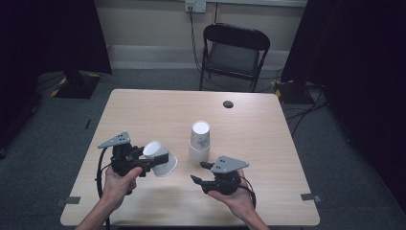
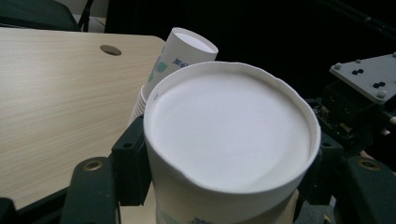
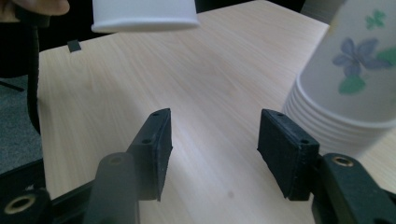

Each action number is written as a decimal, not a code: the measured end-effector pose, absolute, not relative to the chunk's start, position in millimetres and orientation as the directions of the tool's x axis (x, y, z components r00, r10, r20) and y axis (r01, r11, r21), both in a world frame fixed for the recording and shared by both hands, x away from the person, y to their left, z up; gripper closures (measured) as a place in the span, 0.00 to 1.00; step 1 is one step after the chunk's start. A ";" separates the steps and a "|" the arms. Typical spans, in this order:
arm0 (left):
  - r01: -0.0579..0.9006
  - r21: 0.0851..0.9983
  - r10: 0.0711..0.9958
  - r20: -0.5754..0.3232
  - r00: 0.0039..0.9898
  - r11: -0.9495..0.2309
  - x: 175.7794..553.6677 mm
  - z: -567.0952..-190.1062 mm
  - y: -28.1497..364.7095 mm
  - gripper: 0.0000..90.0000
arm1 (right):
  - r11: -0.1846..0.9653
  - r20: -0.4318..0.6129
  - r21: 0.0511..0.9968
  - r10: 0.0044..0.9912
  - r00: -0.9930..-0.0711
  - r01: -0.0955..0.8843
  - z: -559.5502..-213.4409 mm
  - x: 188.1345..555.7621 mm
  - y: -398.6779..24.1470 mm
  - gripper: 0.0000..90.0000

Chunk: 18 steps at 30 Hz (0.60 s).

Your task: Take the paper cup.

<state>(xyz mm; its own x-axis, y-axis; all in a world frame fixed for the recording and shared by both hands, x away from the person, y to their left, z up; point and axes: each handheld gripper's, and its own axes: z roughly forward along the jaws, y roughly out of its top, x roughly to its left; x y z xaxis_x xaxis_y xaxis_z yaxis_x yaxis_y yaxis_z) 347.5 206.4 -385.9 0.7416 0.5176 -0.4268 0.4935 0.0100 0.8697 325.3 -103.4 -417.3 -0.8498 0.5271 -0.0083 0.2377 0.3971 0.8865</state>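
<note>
My left gripper (image 1: pixel 149 161) is shut on a single white paper cup (image 1: pixel 161 158), held on its side just above the table at the front left. In the left gripper view the cup's flat base (image 2: pixel 229 128) faces the camera, pinched between both jaws. A stack of upside-down paper cups (image 1: pixel 199 142) with a flower print stands at the table's middle; the stack (image 3: pixel 348 79) is at the right of the right gripper view. My right gripper (image 1: pixel 198 172) stands open just in front of the stack, apart from it. Nothing lies between its fingers (image 3: pixel 156 149).
The light wooden table (image 1: pixel 143 110) has a dark round hole (image 1: pixel 228 104) near its far edge. A black folding chair (image 1: pixel 234 52) stands behind the table. Cables lie on the grey floor at the right, and dark curtains hang on both sides.
</note>
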 end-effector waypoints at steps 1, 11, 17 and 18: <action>0.494 0.870 0.518 -0.427 0.742 0.010 347.5 -385.9 206.4 0.38 | 0.397 -0.008 0.886 0.527 -0.850 0.238 -417.3 325.3 -103.4 0.51; 0.534 0.845 0.481 -0.479 0.734 0.026 349.2 -385.6 197.8 0.38 | 0.371 -0.041 0.913 0.504 -0.863 0.173 -416.5 333.5 -74.8 0.58; 0.552 0.833 0.465 -0.502 0.729 0.034 350.8 -386.1 196.5 0.38 | 0.358 -0.066 0.924 0.499 -0.864 0.136 -419.3 336.0 -64.9 0.63; 0.556 0.830 0.456 -0.510 0.730 0.038 350.6 -386.0 195.8 0.38 | 0.363 -0.071 0.922 0.499 -0.864 0.133 -419.5 336.4 -63.4 0.63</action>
